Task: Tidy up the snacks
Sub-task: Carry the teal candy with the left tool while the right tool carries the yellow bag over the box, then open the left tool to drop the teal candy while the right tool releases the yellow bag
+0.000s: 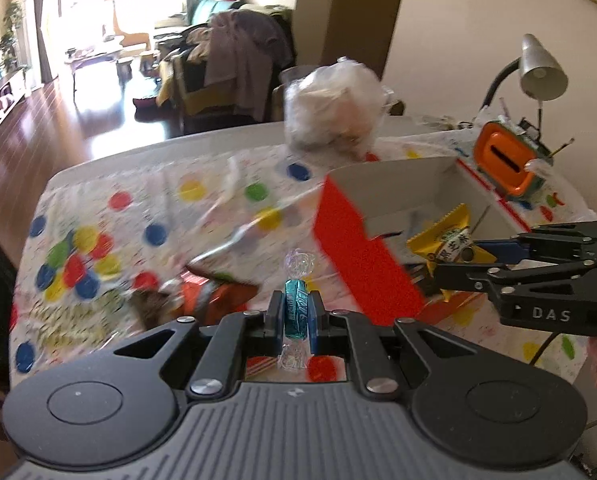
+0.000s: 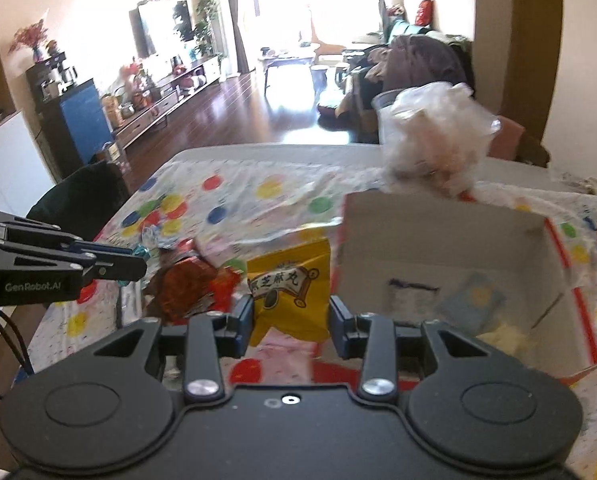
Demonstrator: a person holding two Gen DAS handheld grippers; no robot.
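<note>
left gripper (image 1: 296, 312) pinching teal candy (image 1: 297, 307) upright between fingers, above dotted tablecloth (image 1: 146, 200) | right gripper (image 2: 291, 314) clamped on yellow snack packet (image 2: 288, 284), just left of open cardboard box (image 2: 438, 232) | red wrappers (image 2: 186, 284) left of packet

At the bottom centre of the frame the left gripper (image 1: 296, 312) is clamped on a teal candy (image 1: 295, 308) — the wrapper stands upright, its clear twisted ends poking out above and below the fingers. From the right edge the right gripper (image 1: 454, 264) reaches in holding a yellow snack packet (image 1: 444, 240) just over the open red-and-white box (image 1: 362, 248). The dotted tablecloth (image 1: 138, 208) fills the left and centre — a crumpled plastic bag (image 1: 334, 108) stands behind the box.
</note>
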